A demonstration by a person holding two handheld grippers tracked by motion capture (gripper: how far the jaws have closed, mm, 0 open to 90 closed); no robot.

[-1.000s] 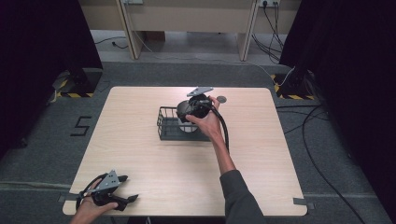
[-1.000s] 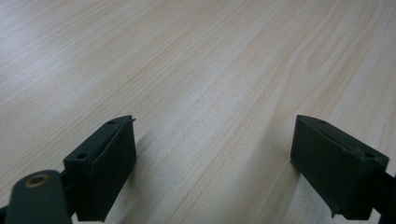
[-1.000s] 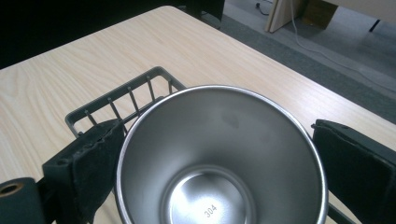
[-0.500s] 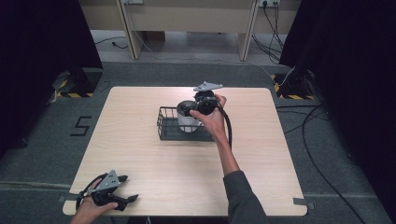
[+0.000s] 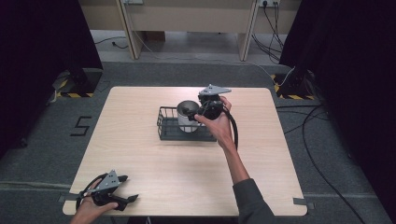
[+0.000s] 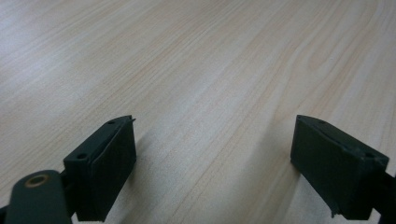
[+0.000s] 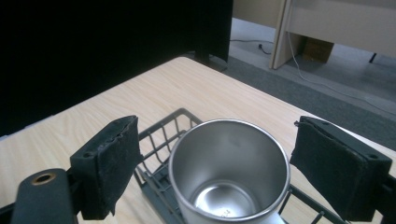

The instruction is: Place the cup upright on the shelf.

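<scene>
Inspection of the work surface, from the high view and both gripper views.

**Writing.** We read 1 legible mark – a figure "5" (image 5: 80,126) taped on the floor left of the table (image 5: 187,177). We can make out no lettering on the cup or the basket from these views.

**Count.**
- 1 steel cup (image 5: 185,123)
- 1 dark wire basket (image 5: 163,127)
- 2 hand-held grippers
- 2 patches of yellow-and-black striped tape on the floor, 1 by each far corner of the table

**Cup.** It stands upright inside the basket, toward the basket's right half, at mid-table. In the right gripper view the cup (image 7: 229,168) is open-topped and bare inside, with the basket's wire wall (image 7: 163,135) just beside it.

**Right gripper** (image 5: 189,112). A hand holds it over the basket's right end, pointing at the cup. Its jaws have just been closing. In its own view they stand apart with the cup between them, 1 pad on each side, and neither pad touches the steel.

**Left gripper** (image 5: 130,188). It lies at the near left corner of the table under the person's hand, well apart from the basket. In its own view the jaws stand wide apart over bare wood – we see nothing between them.
</scene>
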